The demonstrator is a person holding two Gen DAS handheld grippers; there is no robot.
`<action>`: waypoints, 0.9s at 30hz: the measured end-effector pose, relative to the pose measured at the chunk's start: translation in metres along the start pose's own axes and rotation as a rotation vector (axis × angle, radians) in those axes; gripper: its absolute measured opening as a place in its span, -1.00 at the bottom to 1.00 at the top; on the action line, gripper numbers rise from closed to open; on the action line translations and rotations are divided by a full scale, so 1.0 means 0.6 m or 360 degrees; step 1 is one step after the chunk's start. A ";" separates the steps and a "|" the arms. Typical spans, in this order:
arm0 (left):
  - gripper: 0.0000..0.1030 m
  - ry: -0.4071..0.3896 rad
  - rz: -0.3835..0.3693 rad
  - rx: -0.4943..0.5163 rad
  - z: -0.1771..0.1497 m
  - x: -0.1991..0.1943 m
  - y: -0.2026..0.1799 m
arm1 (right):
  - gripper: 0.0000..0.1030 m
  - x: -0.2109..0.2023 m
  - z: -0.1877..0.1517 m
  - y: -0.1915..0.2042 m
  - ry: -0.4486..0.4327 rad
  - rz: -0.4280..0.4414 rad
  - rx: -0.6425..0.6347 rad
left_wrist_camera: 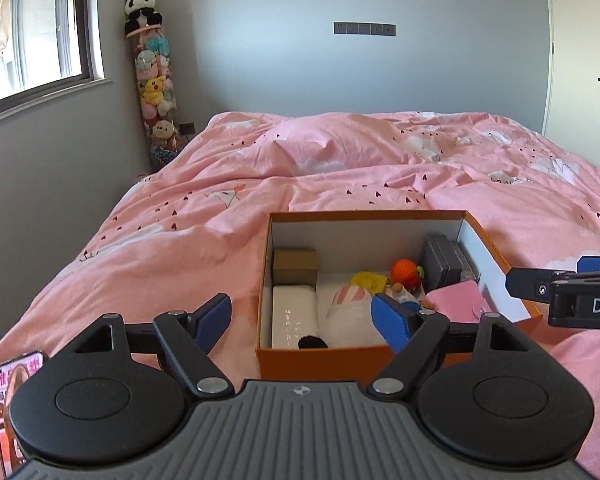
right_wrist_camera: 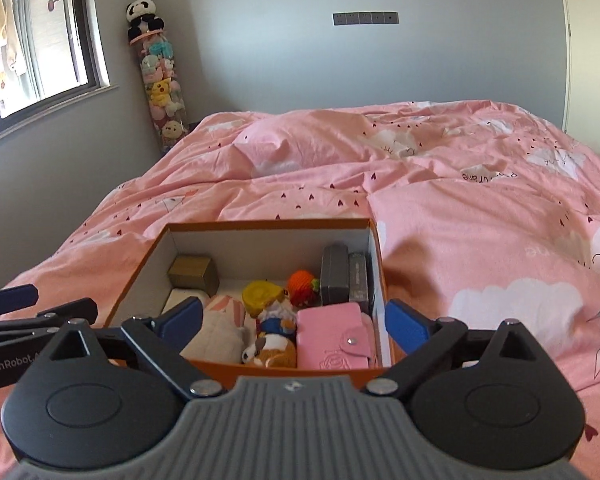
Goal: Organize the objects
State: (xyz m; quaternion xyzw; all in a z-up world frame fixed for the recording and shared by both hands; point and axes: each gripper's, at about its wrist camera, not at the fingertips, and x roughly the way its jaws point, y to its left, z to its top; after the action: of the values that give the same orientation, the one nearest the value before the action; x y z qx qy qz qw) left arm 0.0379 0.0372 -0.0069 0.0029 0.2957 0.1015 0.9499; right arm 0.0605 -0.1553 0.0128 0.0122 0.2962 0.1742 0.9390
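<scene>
The left gripper (left_wrist_camera: 304, 322) is wide open, with its two blue fingers (left_wrist_camera: 388, 322) far apart and nothing between them. The right gripper (right_wrist_camera: 294, 322) is wide open too, holding nothing. The two grippers sit side by side, close together, both pointing forward and a little down.
</scene>
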 end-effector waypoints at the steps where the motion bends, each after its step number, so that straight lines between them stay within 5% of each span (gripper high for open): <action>1: 0.81 0.0014 -0.0002 -0.0015 -0.007 -0.001 0.002 | 0.90 0.001 -0.009 0.003 0.0013 -0.0014 -0.0024; 14: 0.81 0.0239 0.0051 -0.0087 -0.063 0.014 -0.008 | 0.90 0.001 -0.083 0.003 0.0197 -0.0003 -0.0011; 27: 0.81 0.0270 0.0045 -0.0016 -0.063 0.019 -0.027 | 0.90 0.006 -0.094 -0.020 0.0225 0.0015 0.0076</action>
State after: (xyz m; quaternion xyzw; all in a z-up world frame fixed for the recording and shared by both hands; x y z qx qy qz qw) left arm 0.0286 0.0216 -0.0455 -0.0064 0.3747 0.1161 0.9198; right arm 0.0353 -0.1697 -0.0368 0.0237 0.3657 0.1718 0.9144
